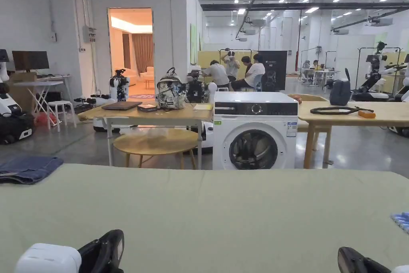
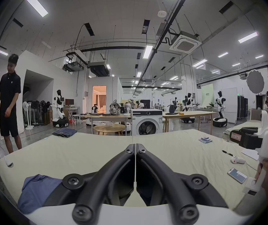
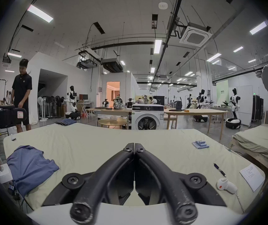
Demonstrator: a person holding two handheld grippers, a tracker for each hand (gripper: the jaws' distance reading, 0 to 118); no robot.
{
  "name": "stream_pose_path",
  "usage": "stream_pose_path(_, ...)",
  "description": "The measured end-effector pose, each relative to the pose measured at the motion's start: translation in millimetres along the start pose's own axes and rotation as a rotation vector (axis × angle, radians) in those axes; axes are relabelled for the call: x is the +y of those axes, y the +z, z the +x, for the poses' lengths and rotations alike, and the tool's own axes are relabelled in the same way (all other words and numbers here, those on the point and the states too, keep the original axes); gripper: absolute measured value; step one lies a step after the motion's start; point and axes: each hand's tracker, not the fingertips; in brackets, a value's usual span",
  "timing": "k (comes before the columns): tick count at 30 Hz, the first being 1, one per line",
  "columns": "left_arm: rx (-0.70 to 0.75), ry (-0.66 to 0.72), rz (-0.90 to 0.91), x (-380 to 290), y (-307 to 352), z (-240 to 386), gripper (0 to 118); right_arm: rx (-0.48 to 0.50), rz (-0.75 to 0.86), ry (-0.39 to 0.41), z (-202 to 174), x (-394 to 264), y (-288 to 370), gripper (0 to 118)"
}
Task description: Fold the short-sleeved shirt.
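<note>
A crumpled blue short-sleeved shirt lies near the left front corner of the pale green table; it also lies at the lower left of the left gripper view. My left gripper is shut with nothing between its jaws, held over the table just right of the shirt. My right gripper is also shut and empty, over the table's middle and well to the right of the shirt. Each gripper's black body pokes into the bottom of the head view, left and right.
Folded denim rests on the table's far left corner. Blue batteries, a pen, a paper sheet, a white device and a phone lie at the right. A person in black stands beyond the left edge.
</note>
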Motion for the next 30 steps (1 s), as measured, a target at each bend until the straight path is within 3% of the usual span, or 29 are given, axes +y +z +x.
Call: stream_pose_path(30, 0.017, 0.002, -0.011, -6.9, -2.1, -8.2, 0, -0.001, 0.004, 0.0, -2.8, -1.8, 0.0, 0)
